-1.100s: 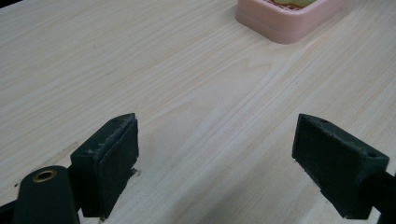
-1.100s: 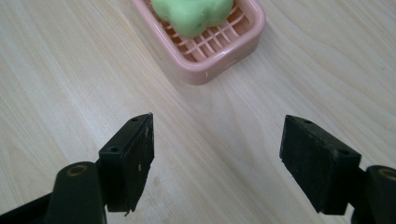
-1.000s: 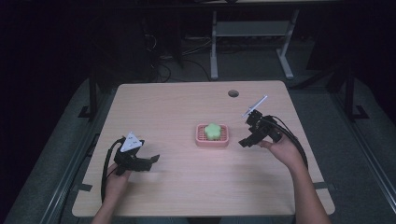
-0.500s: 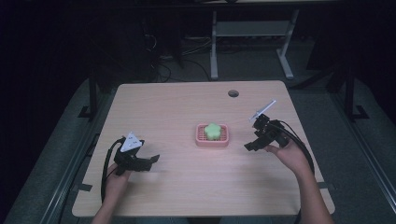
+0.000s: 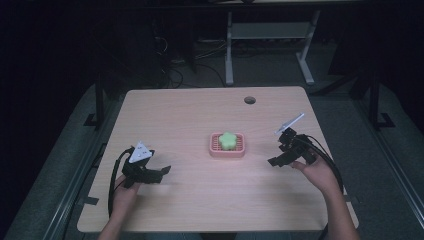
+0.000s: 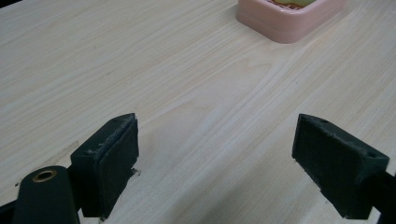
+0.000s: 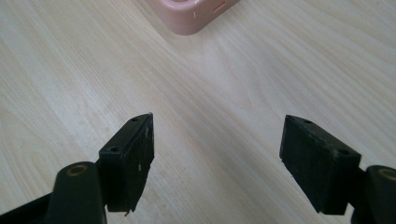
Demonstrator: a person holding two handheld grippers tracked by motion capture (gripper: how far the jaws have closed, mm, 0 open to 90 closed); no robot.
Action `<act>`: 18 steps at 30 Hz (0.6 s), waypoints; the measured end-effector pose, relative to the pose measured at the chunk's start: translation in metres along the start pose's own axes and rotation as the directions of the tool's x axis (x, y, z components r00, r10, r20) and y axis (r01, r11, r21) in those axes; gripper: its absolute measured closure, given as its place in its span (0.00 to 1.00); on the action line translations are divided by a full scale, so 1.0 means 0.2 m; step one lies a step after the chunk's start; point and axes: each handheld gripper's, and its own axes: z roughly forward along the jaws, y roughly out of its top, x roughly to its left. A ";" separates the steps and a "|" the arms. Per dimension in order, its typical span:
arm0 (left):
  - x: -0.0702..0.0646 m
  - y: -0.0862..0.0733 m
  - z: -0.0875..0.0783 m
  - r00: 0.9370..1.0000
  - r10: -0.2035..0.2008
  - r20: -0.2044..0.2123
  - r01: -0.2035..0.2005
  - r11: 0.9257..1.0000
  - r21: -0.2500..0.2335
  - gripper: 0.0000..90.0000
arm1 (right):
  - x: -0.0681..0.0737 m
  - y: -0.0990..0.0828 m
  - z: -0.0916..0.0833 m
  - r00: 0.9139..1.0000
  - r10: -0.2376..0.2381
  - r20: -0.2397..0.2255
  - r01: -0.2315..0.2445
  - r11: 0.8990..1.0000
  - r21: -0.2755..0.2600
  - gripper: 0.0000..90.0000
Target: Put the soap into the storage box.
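With both grippers, left [image 5: 162, 171] and right [image 5: 274, 161], empty and spread wide beside the pink tray [image 5: 227, 151], a careless approach could probably tip out its green piece [image 5: 228, 140].

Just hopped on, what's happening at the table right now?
A person holds a gripper in each hand over the wooden table. The left gripper and right gripper are both open and empty, either side of a pink dish carrying a green flower-shaped piece. Neither touches it.
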 end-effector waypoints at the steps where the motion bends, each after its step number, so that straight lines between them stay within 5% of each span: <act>1: 0.00 0.00 0.00 1.000 -0.001 0.000 0.001 1.000 0.000 0.16 | 0.00 -0.01 0.00 1.000 0.000 0.000 0.000 1.000 0.003 0.29; 18: 0.00 0.00 0.00 1.000 -0.001 0.002 0.001 1.000 0.000 0.16 | -0.01 -0.16 0.00 0.999 0.053 0.003 -0.053 0.998 -0.040 0.28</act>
